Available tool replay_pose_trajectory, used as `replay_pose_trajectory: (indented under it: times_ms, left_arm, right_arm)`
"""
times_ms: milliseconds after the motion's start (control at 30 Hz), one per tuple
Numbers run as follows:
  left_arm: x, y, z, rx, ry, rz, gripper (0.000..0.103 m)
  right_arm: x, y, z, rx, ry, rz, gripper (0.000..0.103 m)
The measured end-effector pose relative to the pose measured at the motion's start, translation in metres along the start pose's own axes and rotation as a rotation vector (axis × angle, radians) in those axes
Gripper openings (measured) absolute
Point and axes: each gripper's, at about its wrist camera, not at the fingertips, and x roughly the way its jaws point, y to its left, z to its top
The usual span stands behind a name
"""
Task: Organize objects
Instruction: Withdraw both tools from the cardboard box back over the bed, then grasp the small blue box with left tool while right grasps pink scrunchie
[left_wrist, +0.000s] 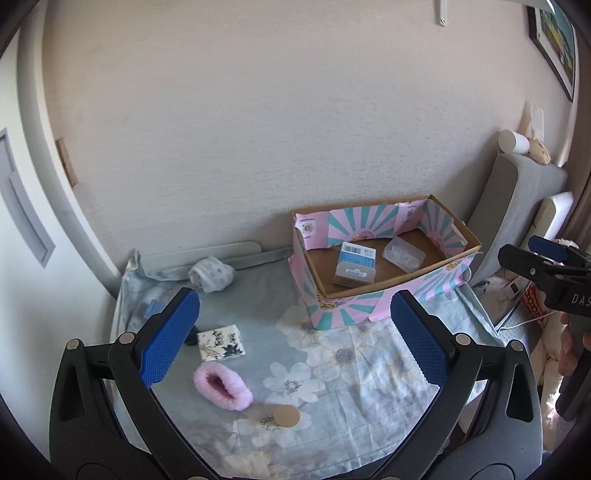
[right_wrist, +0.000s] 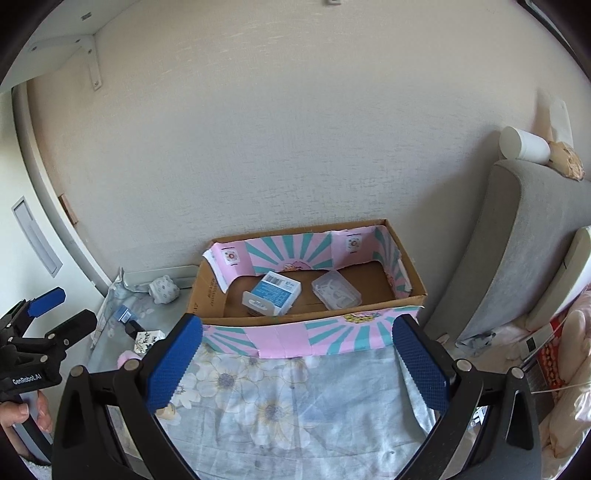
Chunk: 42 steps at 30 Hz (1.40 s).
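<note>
Cardboard box (left_wrist: 384, 291) holding two packs, left gripper (left_wrist: 295, 332) spread, hiding something dark, right gripper (right_wrist: 297, 360) spread.

Two wrist fisheyes, both angled down over the table toward the wall.

Left view sits left of the cardboard box (left_wrist: 384, 258), over loose items; right view faces the box (right_wrist: 306, 280) squarely, closer. Shared: box, floral cloth (left_wrist: 332, 369), and each other's gripper at frame edge.

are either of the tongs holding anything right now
No. The left tongs and right tongs are both open, with only the floral cloth showing between their pads.
</note>
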Motion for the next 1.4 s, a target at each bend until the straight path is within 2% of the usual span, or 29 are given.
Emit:
replay_pose_trajectory:
  times_ms: [267,600,900,1200,1400]
  left_arm:
    - [-0.017,0.034,-0.005,-0.047,-0.014,0.042,0.103]
    - [-0.039,0.087,-0.018,-0.111,-0.029,0.133,0.103]
    - [-0.055,0.125,-0.027,-0.151,-0.040,0.181,0.103]
    - [-0.040,0.146,-0.033,-0.159,0.001,0.165,0.103]
    - [0.000,0.166,-0.037,-0.186,0.073,0.131,0.103]
  right_arm:
    - [0.008,0.038,0.002,-0.050,0.000,0.070,0.103]
    - [0.021,0.101,-0.002,-0.139,0.003,0.188,0.103]
    - [0.027,0.140,-0.004,-0.186,-0.004,0.250,0.103]
    - [0.036,0.158,-0.011,-0.204,0.014,0.276,0.103]
    - [0.048,0.170,-0.026,-0.240,0.053,0.297,0.103]
